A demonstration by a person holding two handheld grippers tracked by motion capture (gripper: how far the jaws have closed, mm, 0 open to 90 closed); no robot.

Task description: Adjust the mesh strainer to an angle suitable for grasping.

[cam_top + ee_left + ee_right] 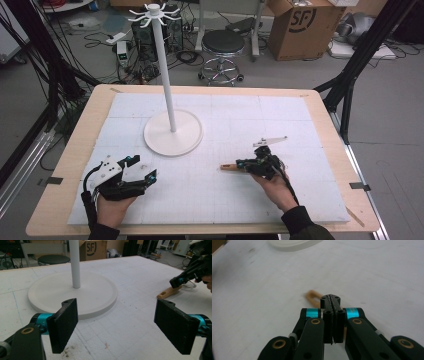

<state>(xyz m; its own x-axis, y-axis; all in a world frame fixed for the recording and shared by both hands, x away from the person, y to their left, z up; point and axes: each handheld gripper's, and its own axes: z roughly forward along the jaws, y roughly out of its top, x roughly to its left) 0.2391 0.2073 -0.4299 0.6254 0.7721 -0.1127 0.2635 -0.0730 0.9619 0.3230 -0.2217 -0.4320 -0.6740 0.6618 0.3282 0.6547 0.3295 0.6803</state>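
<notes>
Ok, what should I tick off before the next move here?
1. Right gripper jaws shut on the tool: ok.
2. Tool's wooden end with the slot sticks out free beyond the jaws: ok.
3. Tool lifted off the table: cannot tell.
4. Left gripper jaws open, nothing between them: ok.
5. Stand upright on its base: ok.
6. Hooks at the stand's top free: ok.
</notes>
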